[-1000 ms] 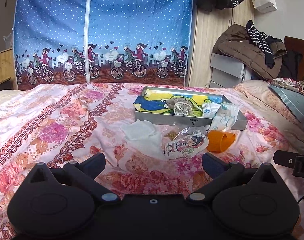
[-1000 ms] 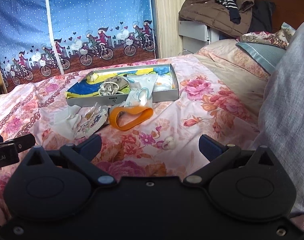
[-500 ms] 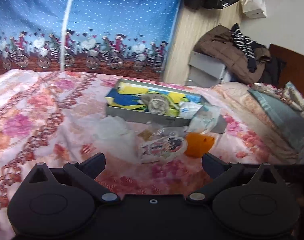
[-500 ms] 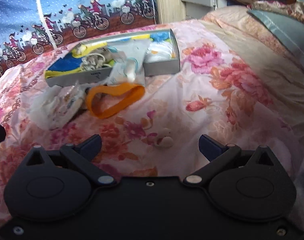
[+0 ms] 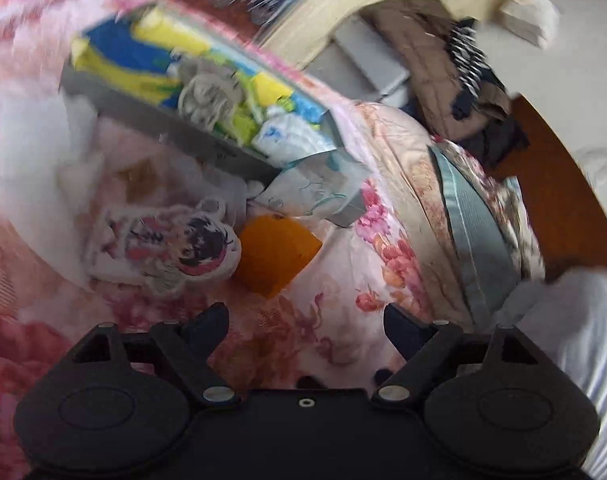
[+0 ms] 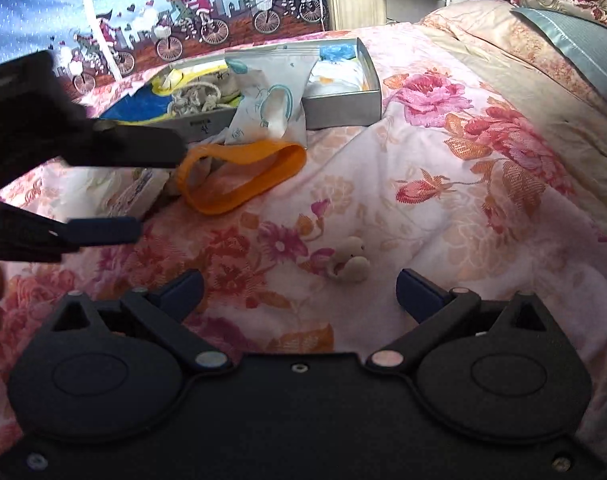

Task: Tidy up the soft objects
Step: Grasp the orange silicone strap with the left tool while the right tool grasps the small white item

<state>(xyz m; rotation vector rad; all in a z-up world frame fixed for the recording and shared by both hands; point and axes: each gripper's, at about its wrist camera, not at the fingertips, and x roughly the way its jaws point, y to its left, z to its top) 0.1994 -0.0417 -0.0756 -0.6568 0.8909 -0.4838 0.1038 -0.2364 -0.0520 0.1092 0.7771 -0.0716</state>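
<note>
Both my grippers are open and empty, jaws just narrowed a touch. My left gripper point(image 5: 305, 314) sits near the orange band point(image 5: 275, 258) and the cartoon plush point(image 5: 171, 250) on the bed point(image 6: 443, 184), just outside the grey box point(image 6: 343, 106). It's swinging fast, so I could snag bedspread instead. My right gripper point(image 6: 299, 284) hovers by the tiny white toy point(image 6: 351, 264). Compared to a second ago, both have dropped closer, the left rolled hard.

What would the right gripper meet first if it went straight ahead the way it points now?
Most likely the small cream plush toy on the floral bedspread: it lies just ahead of the open right gripper, nothing between. Depth is uncertain.
</note>
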